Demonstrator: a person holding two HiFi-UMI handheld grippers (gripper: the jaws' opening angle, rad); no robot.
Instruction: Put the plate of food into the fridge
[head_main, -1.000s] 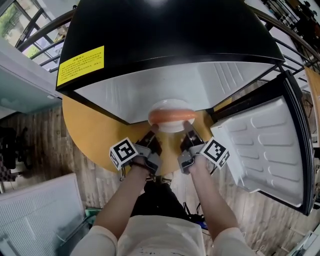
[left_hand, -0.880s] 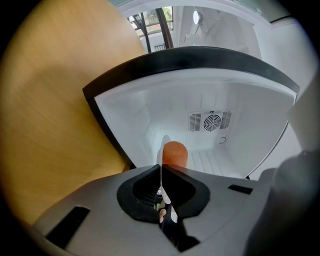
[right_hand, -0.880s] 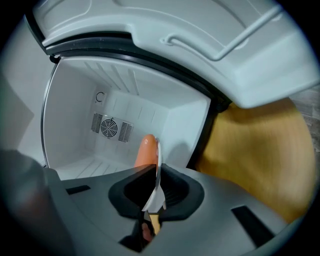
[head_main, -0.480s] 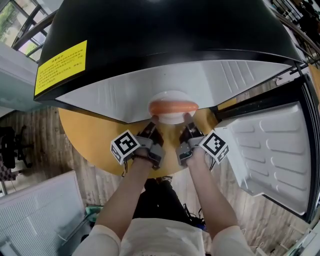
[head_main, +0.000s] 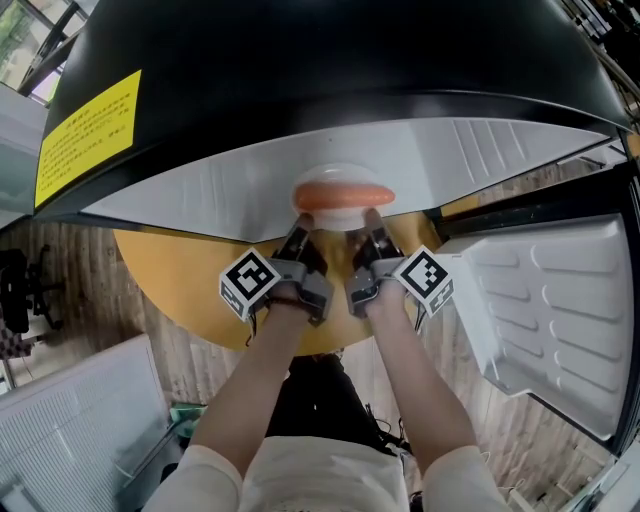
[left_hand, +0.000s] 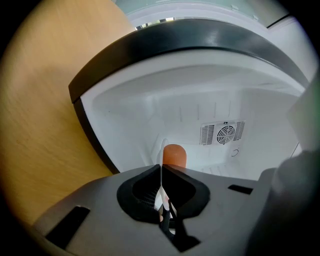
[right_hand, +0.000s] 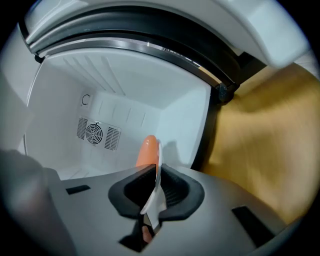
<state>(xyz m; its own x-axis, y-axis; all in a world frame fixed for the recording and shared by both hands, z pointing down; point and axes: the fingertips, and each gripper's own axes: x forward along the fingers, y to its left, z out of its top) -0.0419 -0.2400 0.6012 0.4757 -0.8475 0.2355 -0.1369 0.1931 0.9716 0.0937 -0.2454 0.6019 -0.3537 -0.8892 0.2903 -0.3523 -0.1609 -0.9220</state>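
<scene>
**Plate of food, at fridge mouth**

Round white thin-rimmed plate (head_main: 340, 222) carrying smooth orange sausage (head_main: 343, 196). Held just inside the opening of the black fridge with white moulded plastic lining (head_main: 220, 185), itself standing on the round yellow wooden worktop (head_main: 165, 270). Left gripper (head_main: 298, 236) and right gripper (head_main: 372, 226): ribbed black jaws pinching the near rim, one each side, probably to keep the plate level. Ribbed white door (head_main: 560, 320) swung wide, at right.

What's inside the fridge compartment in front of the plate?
Bare white walls and a fan grille at the back; nothing stored shows. The floor is covered by the left tongs and right tongs gripping the plate, so it cannot be checked.
</scene>
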